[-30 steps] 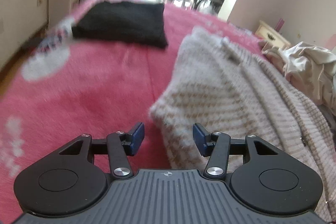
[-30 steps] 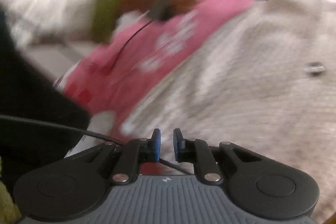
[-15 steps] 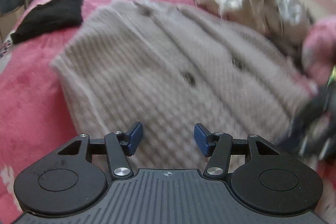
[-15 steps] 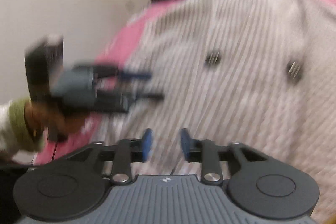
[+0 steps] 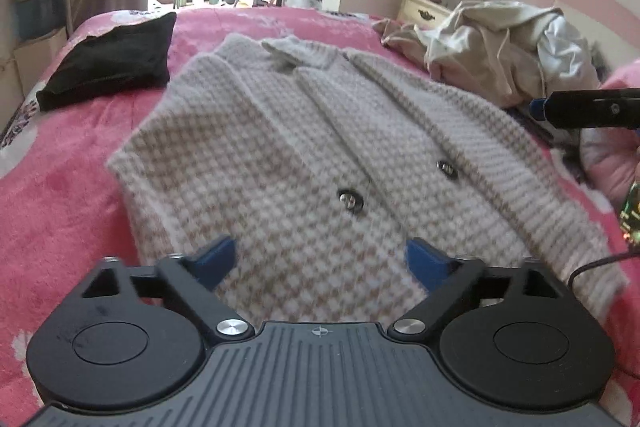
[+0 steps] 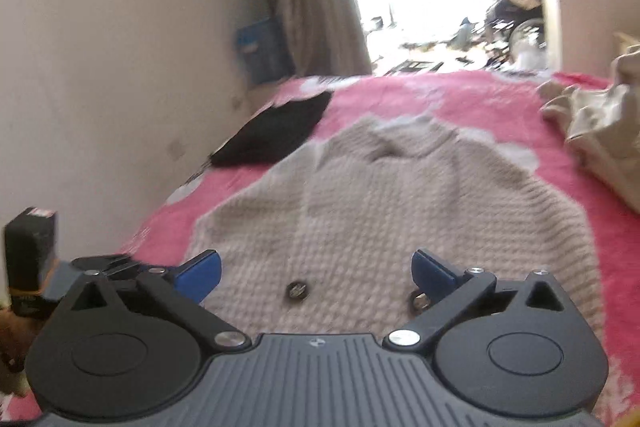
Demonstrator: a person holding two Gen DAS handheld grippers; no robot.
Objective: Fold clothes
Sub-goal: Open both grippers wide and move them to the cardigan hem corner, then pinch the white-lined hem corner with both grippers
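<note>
The cardigan [image 5: 288,163] is a chunky, nubbly knit with shiny metal buttons [image 5: 350,200]. Under it the pink blanket [image 5: 60,187] looks soft and fleecy, matt throughout.

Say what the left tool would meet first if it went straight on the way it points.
Probably the beige knit cardigan spread on the pink bedspread; the open left tool hangs over its near hem, empty.

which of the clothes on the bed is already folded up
The black garment near the far left edge of the pink blanket: a compact rectangle. The beige knit cardigan lies spread flat, and the cream pile is crumpled.
</note>
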